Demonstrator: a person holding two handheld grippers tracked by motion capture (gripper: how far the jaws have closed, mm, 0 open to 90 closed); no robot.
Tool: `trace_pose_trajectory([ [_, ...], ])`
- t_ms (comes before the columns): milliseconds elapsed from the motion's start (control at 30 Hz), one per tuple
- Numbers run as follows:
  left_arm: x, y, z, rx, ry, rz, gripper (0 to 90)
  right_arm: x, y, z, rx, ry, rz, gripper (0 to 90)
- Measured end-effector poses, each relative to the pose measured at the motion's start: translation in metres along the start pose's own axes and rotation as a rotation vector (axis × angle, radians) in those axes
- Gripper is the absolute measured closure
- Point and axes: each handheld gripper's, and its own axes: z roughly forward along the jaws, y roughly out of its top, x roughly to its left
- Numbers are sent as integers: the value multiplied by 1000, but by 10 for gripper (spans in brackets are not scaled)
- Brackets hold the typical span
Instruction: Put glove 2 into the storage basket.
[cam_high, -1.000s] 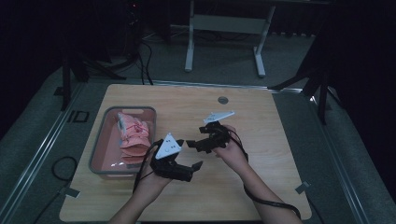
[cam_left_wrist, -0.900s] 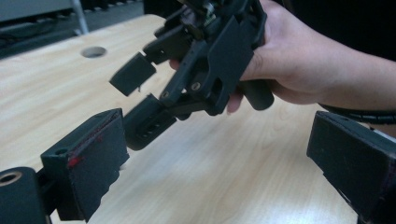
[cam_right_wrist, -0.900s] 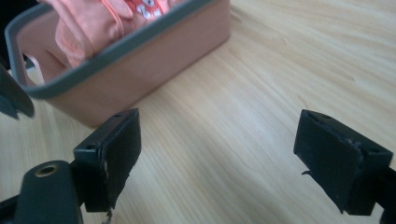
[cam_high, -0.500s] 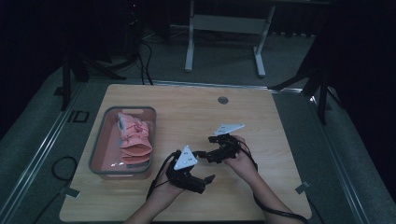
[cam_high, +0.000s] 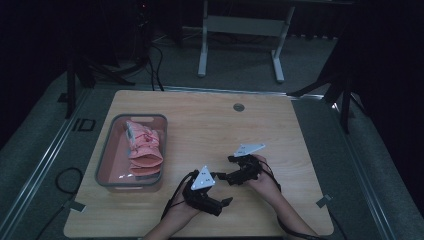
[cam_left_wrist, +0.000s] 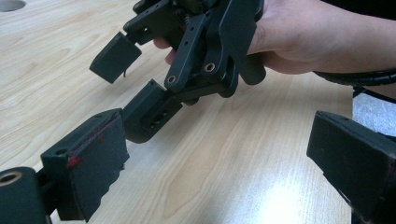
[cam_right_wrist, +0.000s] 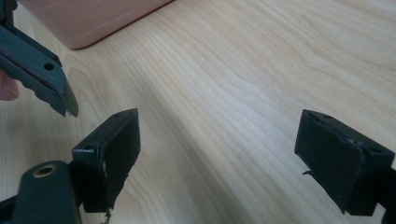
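Jaws released and empty on both the left gripper (cam_high: 226, 200) and right gripper (cam_high: 218, 176), held low at the table's (cam_high: 210, 120) near edge; any next reach should cross leftward, squarely over the grey bin (cam_high: 106, 155) holding pink cloth (cam_high: 144, 150)

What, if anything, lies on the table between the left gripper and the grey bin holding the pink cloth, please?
Nothing: in the high view, only bare wooden table separates the left gripper from the grey bin with the pink cloth.
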Motion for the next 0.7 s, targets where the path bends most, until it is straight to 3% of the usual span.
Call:
trace_pose_trajectory([
  [700, -6, -24, 14, 30, -34, 29, 52, 0, -36, -2, -1, -10, -3, 138],
])
